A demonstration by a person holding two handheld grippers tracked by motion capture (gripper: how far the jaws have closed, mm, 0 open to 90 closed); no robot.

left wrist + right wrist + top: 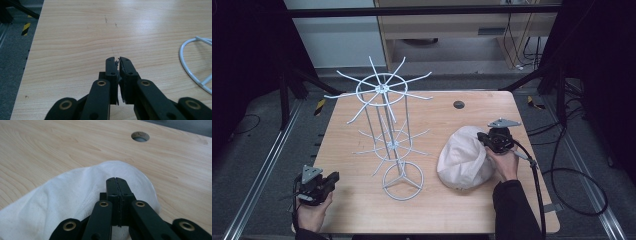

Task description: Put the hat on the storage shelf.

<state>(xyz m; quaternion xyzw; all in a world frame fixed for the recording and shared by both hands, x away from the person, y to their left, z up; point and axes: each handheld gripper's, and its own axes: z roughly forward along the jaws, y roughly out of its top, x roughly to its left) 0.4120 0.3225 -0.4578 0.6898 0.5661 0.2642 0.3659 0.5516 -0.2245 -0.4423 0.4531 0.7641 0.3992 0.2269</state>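
I am hovering my right gripper (116, 179), jaws pressed together and empty, over the soft, light white cap (464, 157) lying right of the wire rack (388, 134), judging its stiffer rim the surest hold.

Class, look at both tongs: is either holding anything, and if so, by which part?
Nothing is held. The left tongs are shut over bare table; the right tongs are shut above the white cap, gripping no fabric.

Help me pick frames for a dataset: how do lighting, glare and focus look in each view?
High view: dim, dark surroundings, table evenly lit. Left gripper view: a pale glare patch on the wood at upper right, tongs sharp. Right gripper view: white cap bright and soft, tongs in focus.
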